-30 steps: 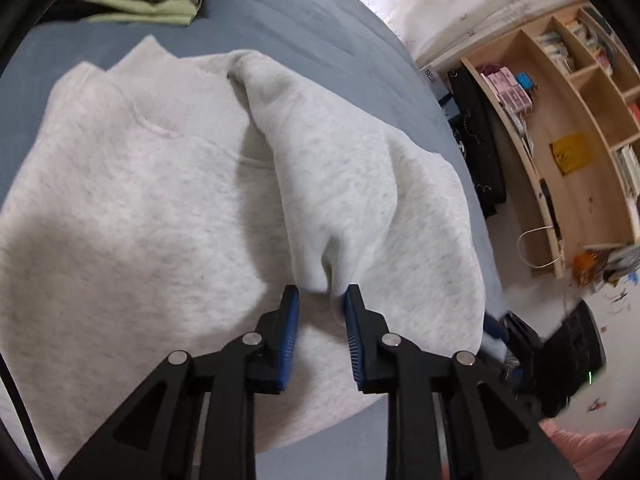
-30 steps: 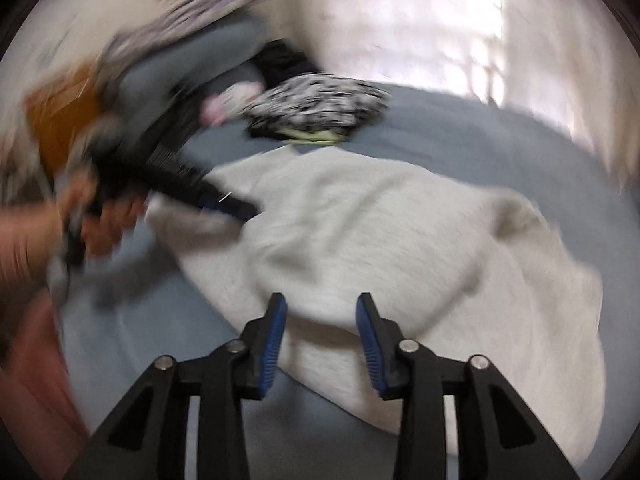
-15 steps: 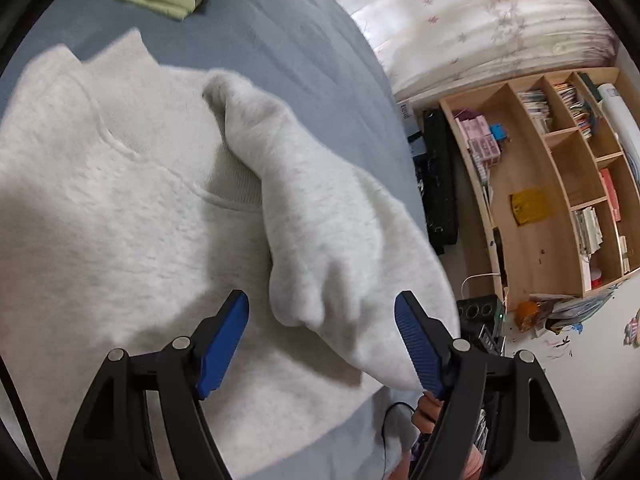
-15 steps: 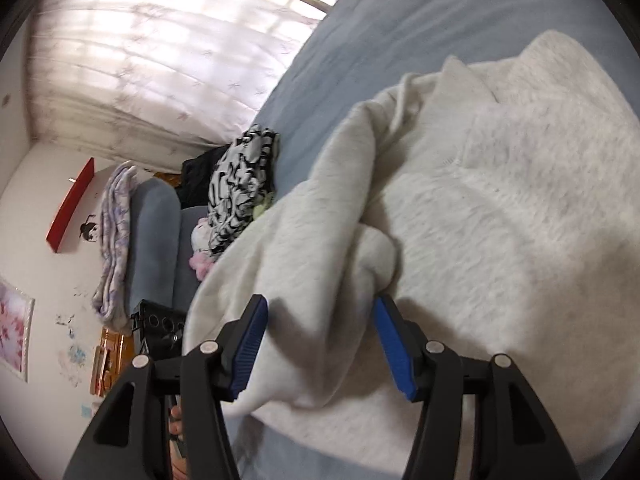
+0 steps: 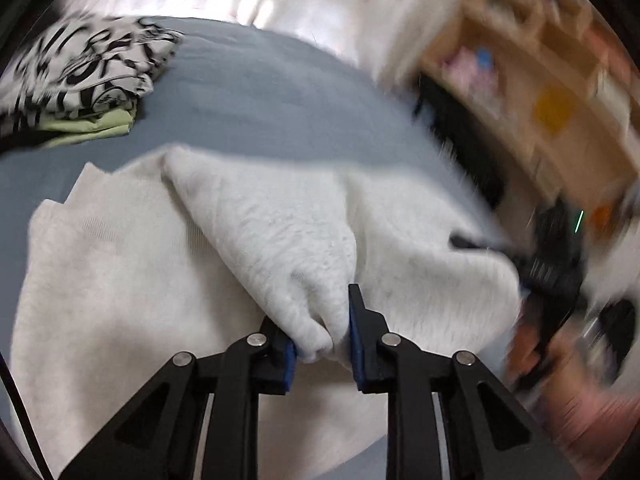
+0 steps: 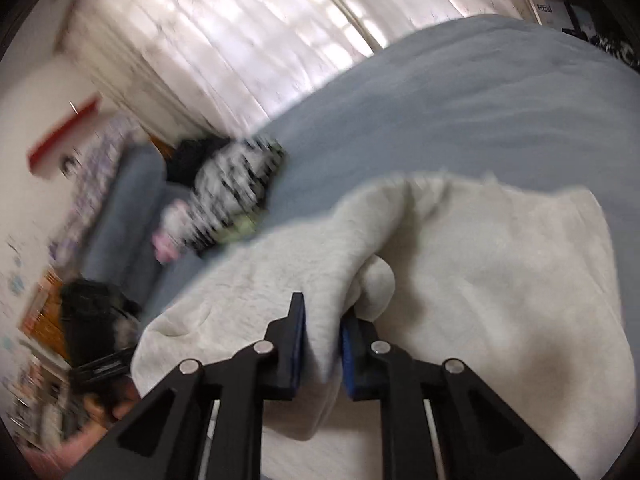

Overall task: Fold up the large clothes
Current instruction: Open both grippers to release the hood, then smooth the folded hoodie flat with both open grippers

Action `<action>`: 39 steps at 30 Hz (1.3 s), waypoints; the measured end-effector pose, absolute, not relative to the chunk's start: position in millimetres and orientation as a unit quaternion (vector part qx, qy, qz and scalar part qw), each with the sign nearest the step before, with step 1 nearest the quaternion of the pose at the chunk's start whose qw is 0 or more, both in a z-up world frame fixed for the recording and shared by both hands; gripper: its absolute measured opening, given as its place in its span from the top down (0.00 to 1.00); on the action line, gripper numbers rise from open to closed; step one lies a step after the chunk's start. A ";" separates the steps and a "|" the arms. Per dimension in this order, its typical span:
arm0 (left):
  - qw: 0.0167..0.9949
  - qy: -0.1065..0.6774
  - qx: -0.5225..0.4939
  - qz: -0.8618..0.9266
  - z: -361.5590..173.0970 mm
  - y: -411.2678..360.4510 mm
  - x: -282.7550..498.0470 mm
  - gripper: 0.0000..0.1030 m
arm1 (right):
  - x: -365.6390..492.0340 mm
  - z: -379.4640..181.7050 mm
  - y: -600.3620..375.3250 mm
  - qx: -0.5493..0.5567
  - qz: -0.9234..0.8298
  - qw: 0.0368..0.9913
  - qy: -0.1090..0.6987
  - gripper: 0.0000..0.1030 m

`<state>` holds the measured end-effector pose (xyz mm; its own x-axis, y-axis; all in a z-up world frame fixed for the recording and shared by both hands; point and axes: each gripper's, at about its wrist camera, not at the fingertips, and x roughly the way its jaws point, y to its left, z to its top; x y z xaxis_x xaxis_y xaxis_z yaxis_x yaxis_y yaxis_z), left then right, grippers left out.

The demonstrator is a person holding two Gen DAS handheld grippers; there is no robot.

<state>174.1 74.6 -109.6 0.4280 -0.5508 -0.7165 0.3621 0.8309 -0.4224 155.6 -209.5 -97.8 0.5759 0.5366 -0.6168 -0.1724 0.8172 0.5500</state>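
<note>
A light grey sweatshirt (image 5: 120, 280) lies spread on the blue-grey bed cover (image 5: 260, 100). One sleeve (image 5: 280, 232) is folded across its chest. My left gripper (image 5: 316, 312) has its jaws closing on that sleeve's cuff end, and the blue pads press on the bunched cloth. In the right wrist view the same sweatshirt (image 6: 500, 280) shows a raised fold (image 6: 340, 248) along its left side. My right gripper (image 6: 322, 312) is closing on that fold, with the cloth pinched between its pads. Both views are blurred by motion.
A pile of black-and-white patterned clothes (image 5: 80, 64) on a green garment (image 5: 88, 126) sits at the far left of the bed. A wooden bookshelf (image 5: 540, 80) stands to the right. The right wrist view shows bright curtains (image 6: 240, 40) and a grey seat (image 6: 128, 208) behind.
Half a second ago both grippers stood wide around the cloth; now both have closed onto it. The left one grips the sleeve end, the right one the side fold. Both views have rolled.
</note>
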 end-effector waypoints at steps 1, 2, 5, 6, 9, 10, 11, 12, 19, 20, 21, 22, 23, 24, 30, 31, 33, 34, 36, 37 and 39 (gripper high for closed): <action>0.836 0.475 -0.069 -0.267 -122.3 70.9 164.0 0.83 | 149.4 -110.2 -206.0 0.199 0.194 0.857 0.434 0.86; 0.832 0.481 -0.060 -0.268 -131.2 68.5 158.3 0.83 | 143.0 -123.4 -202.3 0.181 0.184 0.854 0.451 0.86; 0.827 0.485 -0.075 -0.274 -147.0 80.3 147.1 0.83 | 118.8 -147.6 -202.0 0.177 0.168 0.857 0.453 0.86; 0.828 0.482 -0.088 -0.274 -148.9 83.1 146.3 0.83 | 114.2 -149.1 -202.2 0.181 0.161 0.859 0.451 0.85; 0.832 0.476 -0.100 -0.267 -148.3 82.3 149.3 0.81 | 104.6 -144.8 -193.2 0.131 0.130 0.883 0.432 0.75; 0.834 0.474 -0.103 -0.264 -146.3 82.5 150.0 0.80 | 103.0 -141.9 -192.7 0.124 0.124 0.887 0.426 0.69; 0.835 0.473 -0.110 -0.260 -144.5 83.0 149.3 0.78 | 103.1 -138.2 -195.0 0.127 0.119 0.889 0.424 0.66; 0.835 0.472 -0.118 -0.256 -141.9 84.2 150.0 0.74 | 103.8 -135.1 -197.0 0.133 0.119 0.888 0.424 0.66; 0.862 0.447 -0.112 -0.208 -103.2 105.5 127.6 0.69 | 83.3 -89.3 -206.8 0.120 0.082 0.911 0.386 0.65; 0.871 0.435 -0.109 -0.201 -91.9 106.0 123.2 0.69 | 79.9 -82.7 -204.4 0.115 0.084 0.916 0.374 0.65; 0.875 0.428 -0.108 -0.200 -86.3 107.2 118.7 0.69 | 77.3 -76.3 -200.7 0.108 0.085 0.921 0.364 0.65; 0.879 0.419 -0.108 -0.199 -76.8 105.2 116.8 0.69 | 75.9 -68.0 -193.5 0.099 0.087 0.927 0.352 0.65; 0.882 0.410 -0.113 -0.202 -68.4 102.4 116.6 0.69 | 75.6 -63.1 -188.6 0.094 0.092 0.929 0.347 0.65; 0.882 0.404 -0.122 -0.211 -60.9 97.4 119.7 0.68 | 79.1 -59.5 -181.5 0.092 0.100 0.929 0.345 0.65; 0.871 0.408 -0.117 -0.248 -53.9 48.6 150.9 0.67 | 106.8 -62.0 -138.3 0.084 0.136 0.924 0.348 0.65; 0.868 0.417 -0.111 -0.246 -57.9 41.0 155.6 0.67 | 112.7 -68.8 -130.6 0.081 0.141 0.918 0.361 0.65; 0.858 0.447 -0.092 -0.236 -76.6 31.2 161.6 0.67 | 117.9 -85.2 -122.2 0.075 0.147 0.906 0.389 0.65; 0.851 0.463 -0.085 -0.231 -87.4 29.0 160.9 0.67 | 120.5 -102.6 -118.4 0.067 0.154 0.892 0.420 0.65; 0.840 0.496 -0.046 -0.213 -115.7 25.0 155.6 0.67 | 116.6 -125.5 -116.5 0.052 0.156 0.882 0.442 0.64; 0.841 0.498 -0.032 -0.210 -125.8 24.0 149.7 0.67 | 108.9 -130.3 -115.9 0.043 0.158 0.887 0.431 0.64; 0.853 0.479 -0.010 -0.205 -133.2 22.0 134.6 0.67 | 97.2 -134.3 -113.9 0.033 0.157 0.890 0.426 0.64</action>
<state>134.6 22.0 -133.2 0.4568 -0.3591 -0.8139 0.3403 0.9159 -0.2131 97.2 -113.9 -134.3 0.5878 0.3073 -0.7483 -0.2507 0.9487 0.1927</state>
